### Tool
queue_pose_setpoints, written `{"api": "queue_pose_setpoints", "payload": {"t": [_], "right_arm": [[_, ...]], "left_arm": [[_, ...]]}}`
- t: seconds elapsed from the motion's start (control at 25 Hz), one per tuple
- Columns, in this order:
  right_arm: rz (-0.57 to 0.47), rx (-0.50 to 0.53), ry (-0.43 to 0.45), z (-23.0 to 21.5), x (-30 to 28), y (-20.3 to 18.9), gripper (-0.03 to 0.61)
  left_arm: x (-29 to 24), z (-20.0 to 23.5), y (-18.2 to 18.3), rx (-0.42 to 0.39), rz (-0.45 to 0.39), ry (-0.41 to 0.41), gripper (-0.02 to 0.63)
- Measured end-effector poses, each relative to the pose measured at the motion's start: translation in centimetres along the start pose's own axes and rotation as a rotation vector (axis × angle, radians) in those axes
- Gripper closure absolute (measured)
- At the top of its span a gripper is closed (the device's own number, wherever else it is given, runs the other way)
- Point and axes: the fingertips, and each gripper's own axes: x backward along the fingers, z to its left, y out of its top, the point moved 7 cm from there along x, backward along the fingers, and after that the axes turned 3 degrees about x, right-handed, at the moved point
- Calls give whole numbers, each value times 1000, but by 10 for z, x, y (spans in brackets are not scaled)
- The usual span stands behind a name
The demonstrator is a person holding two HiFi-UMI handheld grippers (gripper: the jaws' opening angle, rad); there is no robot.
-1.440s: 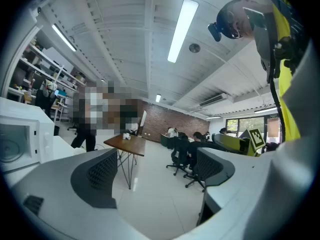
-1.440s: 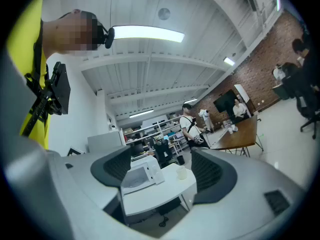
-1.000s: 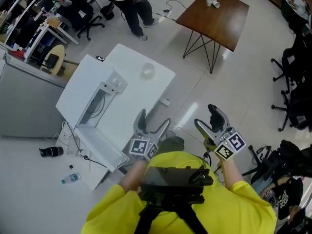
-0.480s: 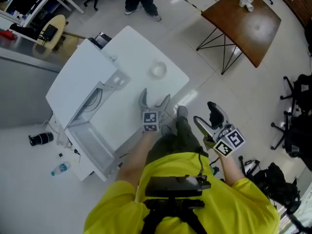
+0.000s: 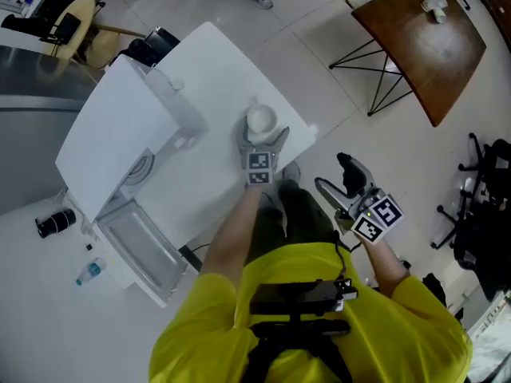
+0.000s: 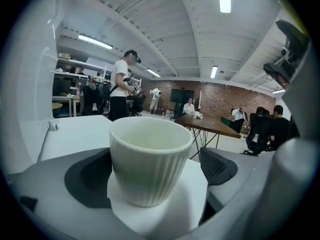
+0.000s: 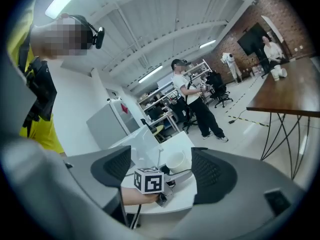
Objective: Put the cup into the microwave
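Cup (image 5: 260, 120) stands upright and empty near the corner of the table (image 5: 215, 62) closest to the person. It is well apart from the microwave (image 5: 104, 138), which sits along the table's left side in the head view with its door (image 5: 144, 250) hanging open. The left gripper (image 5: 263, 140) has its jaws either side of the cup and opening to their widest. The cup is between them, but neither pad (image 6: 90, 176) touches it yet. The right gripper (image 5: 334, 175) is also spread open with nothing in it, held off the table's edge above the floor.

For a good grab, I'd ease in until the ribbed wall sits centred between the pads, then close on the middle of the wall, below the rim. The cup tapers and looks smooth, so a high or lopsided pinch could tip it or let it slip. Lifting it straight up before swinging toward the microwave's opening looks safest.

A second ago both grippers were close to the person's body, the left one short of the table. Half a second ago it was over the table but short of the cup — now it straddles it. The right gripper has kept much the same spot in the view, and the cup has not shifted on the table.
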Motion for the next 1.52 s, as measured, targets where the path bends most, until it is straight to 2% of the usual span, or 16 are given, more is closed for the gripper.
{"api": "queue_pose_setpoints", "payload": {"t": [0.16,0.24,0.4,0.68,0.8,0.96,1.08,1.16,1.32,1.44,1.52], "right_arm": [[49,13,3,-22,-9,7,192],[62,16,10,-29,-14,11,201],[89,23,38,-32,-25,15,212],[130,50,143,-16,-52,20,212],[162,62,215,8,-73,13,212],[228,86,343,52,-112,-3,212],[262,94,422,87,-139,-14,212],[289,104,467,106,-152,-22,213],[349,125,500,127,-166,-41,212],[376,127,483,133,-170,-54,212],[393,129,470,134,-169,-59,212]], "left_arm": [[-23,3,-1,-11,-26,79,84],[-28,5,0,-25,-30,124,137],[-18,7,1,1,-28,124,144],[64,-9,18,38,-66,143,147],[117,4,16,84,-60,197,147],[195,63,2,149,-56,385,147],[242,131,1,136,-73,527,146],[258,178,8,115,-97,593,146],[261,256,29,48,-138,654,146],[249,294,35,20,-146,643,146],[239,308,34,35,-150,634,146]]}}
